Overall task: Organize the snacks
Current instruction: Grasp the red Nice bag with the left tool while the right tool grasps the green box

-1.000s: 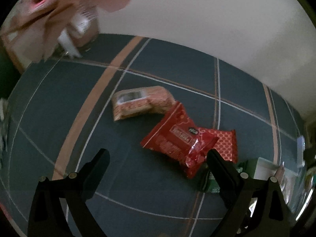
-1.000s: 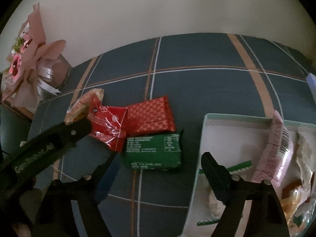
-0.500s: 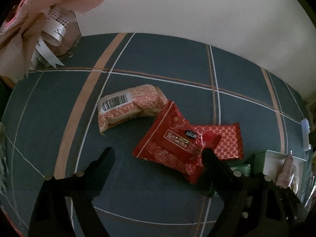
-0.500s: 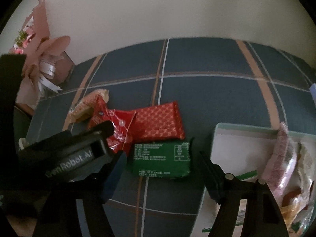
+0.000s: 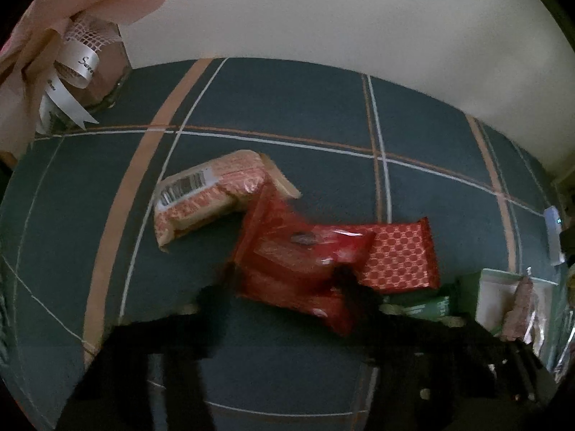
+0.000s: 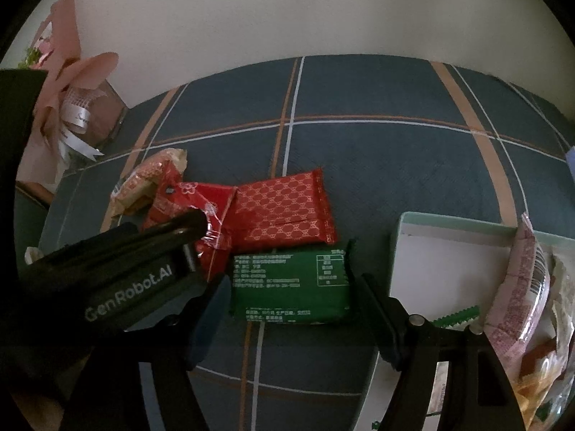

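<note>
Overall: a dim scene, lit mostly off the pale wall that fills the top of both views.
Surface: a bench under a dark teal cloth crossed by wide tan bands and thin white and orange lines; it fills the middle and bottom of each frame.
Upper left corner: a pink paper-wrapped bouquet with a white ribbon stands at the cloth's far edge against the wall.
Snacks: four packets cluster at centre left in the right wrist view: a pale biscuit pack, a glossy red packet, a red patterned packet and a green packet, edges touching or overlapping.
Box: a white tray with a mint rim sits at the right edge, holding a pink packet and other wrappers.
Left gripper: its jaws have just been closing and now clamp the near end of the glossy red packet, which is blurred.
Right gripper: jaws apart, one on either side of the green packet's near edge, not pressing it.
</note>
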The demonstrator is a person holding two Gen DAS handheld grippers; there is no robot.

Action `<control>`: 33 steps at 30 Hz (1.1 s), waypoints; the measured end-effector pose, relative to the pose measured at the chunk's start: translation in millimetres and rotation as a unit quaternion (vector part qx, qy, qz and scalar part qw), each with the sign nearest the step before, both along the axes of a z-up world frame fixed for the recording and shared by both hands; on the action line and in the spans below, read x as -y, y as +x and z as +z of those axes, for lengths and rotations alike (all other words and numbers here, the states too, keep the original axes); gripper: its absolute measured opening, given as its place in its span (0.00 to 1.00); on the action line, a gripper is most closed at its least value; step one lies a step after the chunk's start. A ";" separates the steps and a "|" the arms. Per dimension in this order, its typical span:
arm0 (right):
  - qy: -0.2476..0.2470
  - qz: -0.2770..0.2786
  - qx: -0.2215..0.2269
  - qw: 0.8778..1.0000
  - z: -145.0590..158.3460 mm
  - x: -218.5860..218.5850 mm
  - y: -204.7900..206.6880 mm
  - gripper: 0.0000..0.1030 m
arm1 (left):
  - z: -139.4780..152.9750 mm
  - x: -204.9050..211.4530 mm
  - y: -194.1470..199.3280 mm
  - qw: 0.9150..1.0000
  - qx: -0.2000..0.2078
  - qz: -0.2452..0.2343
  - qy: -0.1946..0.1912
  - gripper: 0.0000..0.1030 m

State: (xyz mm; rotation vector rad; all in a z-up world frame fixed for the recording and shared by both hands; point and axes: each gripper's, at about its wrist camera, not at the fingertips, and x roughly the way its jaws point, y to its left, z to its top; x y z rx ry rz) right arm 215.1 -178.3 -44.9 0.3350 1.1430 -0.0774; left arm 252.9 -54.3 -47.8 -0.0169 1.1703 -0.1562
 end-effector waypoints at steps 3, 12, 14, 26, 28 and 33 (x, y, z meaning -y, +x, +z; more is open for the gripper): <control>0.004 0.001 -0.001 1.000 0.6 1.8 -0.2 0.74 | 1.4 0.6 -1.6 1.000 0.004 0.000 0.003 0.47; 0.006 0.010 -0.001 1.000 1.7 2.1 -3.0 0.74 | 0.9 -20.9 -16.5 0.998 -0.005 0.045 -0.037 0.33; 0.011 0.014 -0.001 1.000 3.0 0.4 -4.7 0.74 | -3.3 -28.8 -19.9 0.997 -0.011 0.060 -0.045 0.27; 0.007 0.004 0.002 1.000 1.6 -4.9 -5.5 0.82 | 1.4 -66.1 -29.3 0.991 -0.005 0.089 -0.097 0.25; 0.010 0.002 0.003 1.000 0.5 -3.5 -4.9 0.83 | 10.3 -66.3 -31.2 0.992 0.007 0.086 -0.090 0.25; 0.008 -0.001 0.005 1.000 -0.9 -0.5 -7.4 0.83 | 29.2 -62.5 -35.2 0.994 0.033 0.075 -0.068 0.50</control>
